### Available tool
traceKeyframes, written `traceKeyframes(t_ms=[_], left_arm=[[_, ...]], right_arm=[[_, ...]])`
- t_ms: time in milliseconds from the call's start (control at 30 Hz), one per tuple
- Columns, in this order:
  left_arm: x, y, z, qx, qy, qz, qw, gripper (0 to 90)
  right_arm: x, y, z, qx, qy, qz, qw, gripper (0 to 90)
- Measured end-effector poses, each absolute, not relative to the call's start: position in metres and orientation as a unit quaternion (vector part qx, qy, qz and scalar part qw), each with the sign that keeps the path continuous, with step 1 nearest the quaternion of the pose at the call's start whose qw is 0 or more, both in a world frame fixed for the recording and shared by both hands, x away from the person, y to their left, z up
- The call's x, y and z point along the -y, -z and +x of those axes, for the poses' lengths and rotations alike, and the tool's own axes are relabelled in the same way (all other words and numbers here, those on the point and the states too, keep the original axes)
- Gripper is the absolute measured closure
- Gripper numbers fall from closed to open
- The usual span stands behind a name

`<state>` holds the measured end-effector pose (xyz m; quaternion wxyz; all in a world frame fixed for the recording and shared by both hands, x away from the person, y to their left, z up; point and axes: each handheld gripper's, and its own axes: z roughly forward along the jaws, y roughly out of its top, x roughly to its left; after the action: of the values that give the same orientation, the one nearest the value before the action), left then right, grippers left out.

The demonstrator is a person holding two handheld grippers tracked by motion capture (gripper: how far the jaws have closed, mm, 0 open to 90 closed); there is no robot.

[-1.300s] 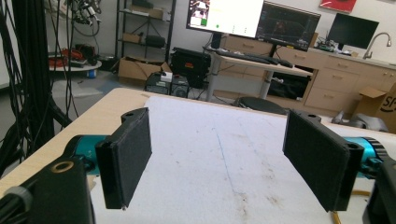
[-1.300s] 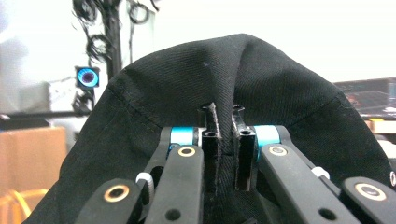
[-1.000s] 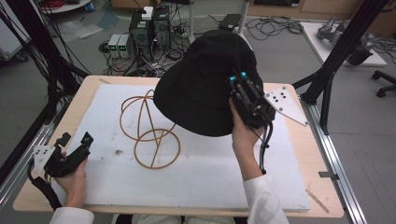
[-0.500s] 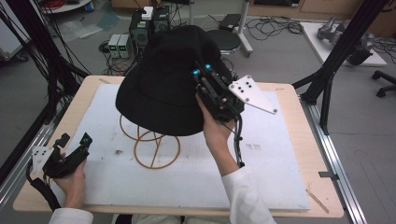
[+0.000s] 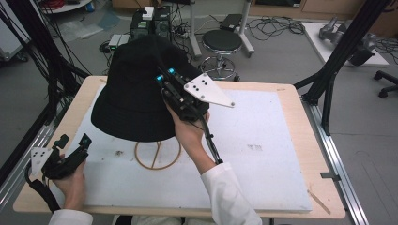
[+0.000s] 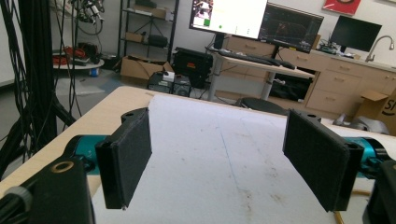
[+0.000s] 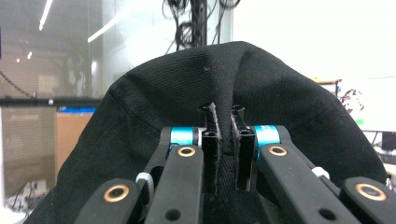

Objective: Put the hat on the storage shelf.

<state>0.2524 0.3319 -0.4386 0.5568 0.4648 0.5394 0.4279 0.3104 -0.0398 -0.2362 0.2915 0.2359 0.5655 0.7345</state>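
So nearest the camera, the left gripper [image 5: 72, 149] sits low at the front left corner of the table [image 5: 281, 93], jaws spread wide with nothing between them. In the left gripper view its flat black pads [image 6: 125, 156] look matte and a bit rough, with teal blocks behind them. Under it is a white board [image 5: 263, 150] with scuff marks, laid on the pale wood tabletop.

Further in, a wire hat stand [image 5: 157, 154] in a tan colour shows its round base ring on the board. The black bucket hat [image 5: 133, 101] sits right above it, covering the top of the stand. The fabric is a woven twill with stitched seams. The right gripper [image 5: 166, 77] is clamped tight on a fold of the hat's crown.

Back of the room there's a cardboard box with partial lettering, can't read it properly
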Motion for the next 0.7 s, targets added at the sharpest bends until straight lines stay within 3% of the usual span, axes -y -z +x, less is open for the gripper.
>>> traceKeyframes(t_ms=[700], left_arm=[[-0.333, 0.439, 0.252, -0.543, -0.427, 0.465, 0.554, 23.9]], right_arm=[[0.03, 0.287, 0.307, -0.621, -0.699, 0.249, 0.251, 85.5]])
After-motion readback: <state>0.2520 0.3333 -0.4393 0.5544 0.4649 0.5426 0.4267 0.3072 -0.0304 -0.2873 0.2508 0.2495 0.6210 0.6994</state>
